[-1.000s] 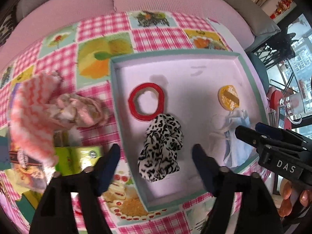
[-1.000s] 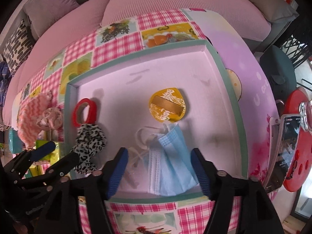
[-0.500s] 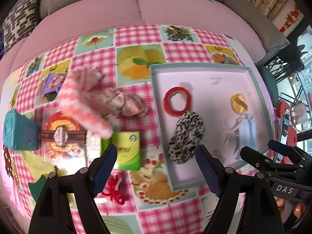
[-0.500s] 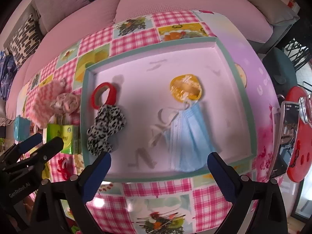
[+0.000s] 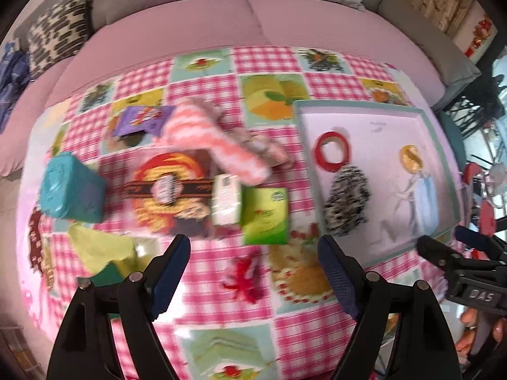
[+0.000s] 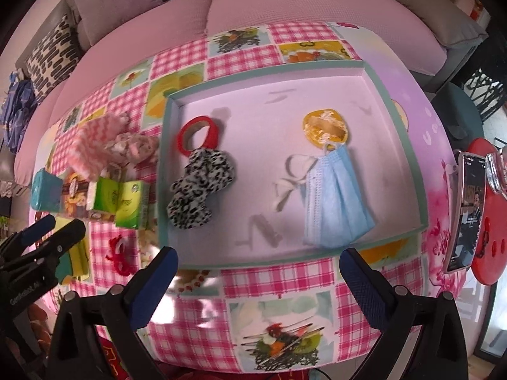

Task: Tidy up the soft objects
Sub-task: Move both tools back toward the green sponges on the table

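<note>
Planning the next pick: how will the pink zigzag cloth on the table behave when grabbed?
The pink zigzag cloth lies crumpled, so it is probably floppy and will droop. It looks light. It touches a floral cloth, which may drag along.

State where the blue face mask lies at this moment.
In the right wrist view the blue face mask lies inside the tray, on its right side, just below the yellow disc and right of the leopard-print scrunchie.

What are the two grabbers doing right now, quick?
Left gripper: open, holding nothing.
Right gripper: open, jaws just opened wide, holding nothing.
</note>
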`<state>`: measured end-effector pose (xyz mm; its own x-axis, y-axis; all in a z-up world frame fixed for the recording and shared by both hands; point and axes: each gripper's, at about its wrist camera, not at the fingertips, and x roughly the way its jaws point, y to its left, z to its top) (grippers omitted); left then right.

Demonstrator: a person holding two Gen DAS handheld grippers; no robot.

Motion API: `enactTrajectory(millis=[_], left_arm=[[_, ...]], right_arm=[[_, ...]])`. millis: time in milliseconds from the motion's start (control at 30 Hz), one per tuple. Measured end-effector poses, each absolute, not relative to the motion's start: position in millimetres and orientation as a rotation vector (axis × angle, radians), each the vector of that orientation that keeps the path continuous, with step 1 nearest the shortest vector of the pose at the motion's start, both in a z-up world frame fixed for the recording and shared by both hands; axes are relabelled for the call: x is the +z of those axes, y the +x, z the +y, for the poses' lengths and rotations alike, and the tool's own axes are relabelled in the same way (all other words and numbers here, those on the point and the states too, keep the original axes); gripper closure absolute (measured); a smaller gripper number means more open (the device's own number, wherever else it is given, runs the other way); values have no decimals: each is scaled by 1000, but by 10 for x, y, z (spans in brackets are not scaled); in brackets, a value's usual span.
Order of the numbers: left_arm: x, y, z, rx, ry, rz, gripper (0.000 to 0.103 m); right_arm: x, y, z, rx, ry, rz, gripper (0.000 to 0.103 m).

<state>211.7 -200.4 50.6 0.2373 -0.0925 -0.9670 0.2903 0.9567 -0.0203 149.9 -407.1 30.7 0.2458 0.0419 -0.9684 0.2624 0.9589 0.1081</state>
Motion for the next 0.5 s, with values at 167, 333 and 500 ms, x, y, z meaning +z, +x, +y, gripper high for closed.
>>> enactTrajectory(millis=[167, 333, 500], left_arm=[[587, 2050, -1757, -234, 148, 1294, 20], [641, 1999, -1521, -221, 135, 1303, 20], [680, 1960, -1209, -202, 115, 1307, 20]], right_arm=[[336, 1482, -3928, -139, 238, 1329, 0], [356, 1482, -3727, -117, 203, 1331, 0], [359, 1491, -3463, -84, 179, 1330, 0]])
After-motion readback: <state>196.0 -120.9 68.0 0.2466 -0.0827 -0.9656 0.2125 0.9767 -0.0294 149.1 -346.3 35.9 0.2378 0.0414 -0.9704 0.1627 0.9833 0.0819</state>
